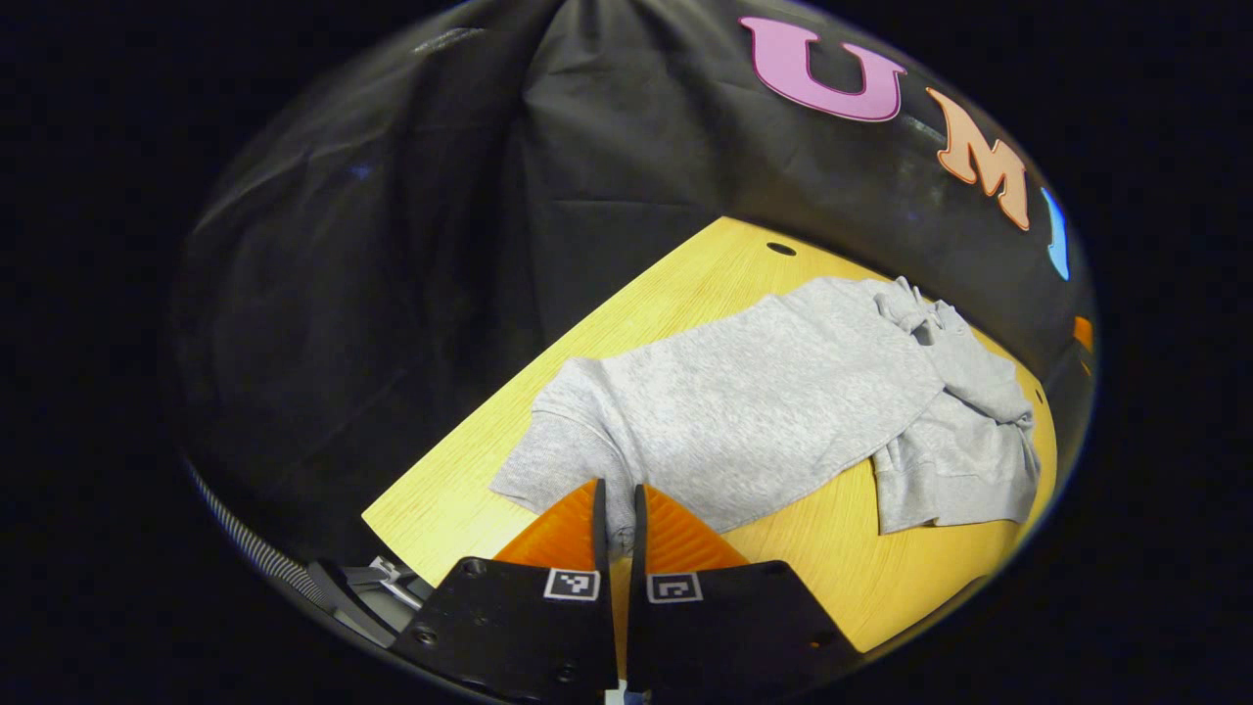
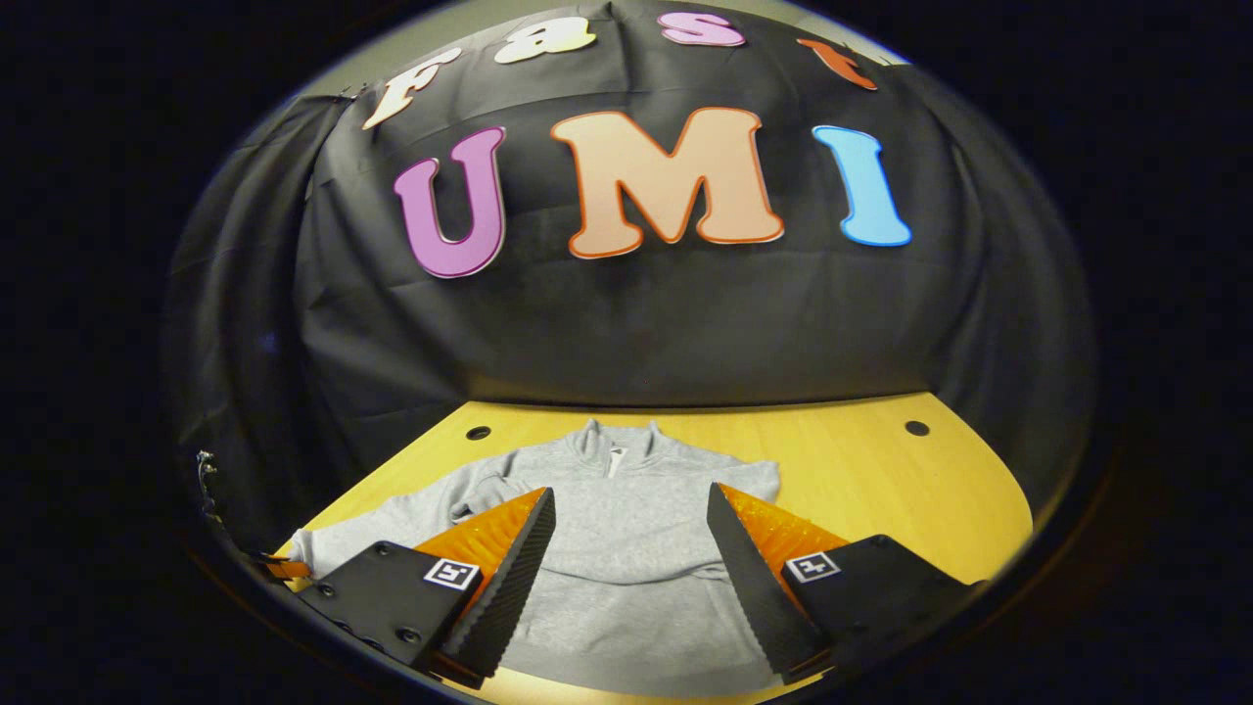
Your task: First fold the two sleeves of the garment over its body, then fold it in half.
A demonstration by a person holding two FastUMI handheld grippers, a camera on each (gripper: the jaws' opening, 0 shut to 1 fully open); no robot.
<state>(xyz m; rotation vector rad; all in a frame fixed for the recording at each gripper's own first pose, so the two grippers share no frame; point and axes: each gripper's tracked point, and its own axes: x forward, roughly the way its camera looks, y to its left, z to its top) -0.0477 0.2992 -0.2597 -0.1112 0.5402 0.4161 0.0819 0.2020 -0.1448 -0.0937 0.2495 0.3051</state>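
Note:
A grey sweatshirt lies flat on the yellow table, its collar toward the back wall. One sleeve is bunched beside the body at the far side. My left gripper is at the garment's near edge by the other sleeve, and its fingers are closed with a strip of grey cloth between them. In the right gripper view the sweatshirt spreads out below, collar away from me. My right gripper hovers open over the lower body, and nothing is between its fingers.
The table has small round holes near its back corners. Its left edge drops off close to the garment. Black cloth walls stand behind and to the left. A ribbed cable hangs off the near left corner.

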